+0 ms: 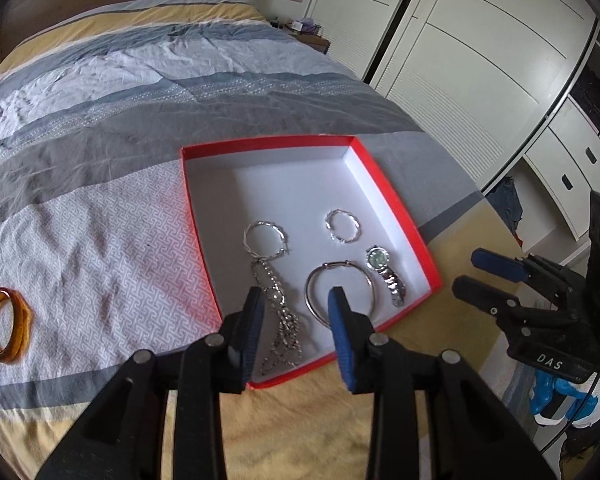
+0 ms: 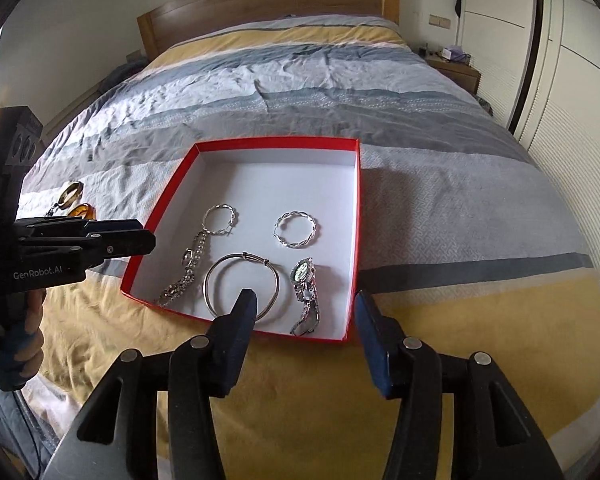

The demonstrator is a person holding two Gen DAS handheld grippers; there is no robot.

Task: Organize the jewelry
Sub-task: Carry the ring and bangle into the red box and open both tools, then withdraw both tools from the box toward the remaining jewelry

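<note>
Five silver pieces in red box (image 2: 356,216) at frame centre, large bangle (image 2: 241,283) just beyond spread, empty right gripper (image 2: 304,312); left gripper (image 1: 296,306) likewise spread and empty above chain (image 1: 280,320); amber bangle (image 1: 5,322) lower left on bedspread (image 1: 100,220).

1. On my right gripper (image 1: 466,270), seen at the right edge of the left wrist view, white letters "DAS" stand on its black body, low down near the lower right of the frame.
2. On my left gripper (image 2: 142,230), seen at the left edge of the right wrist view, white lettering "GenRobot.AI" stands on the black body, at middle left of the frame.
3. I can read nothing else.
</note>
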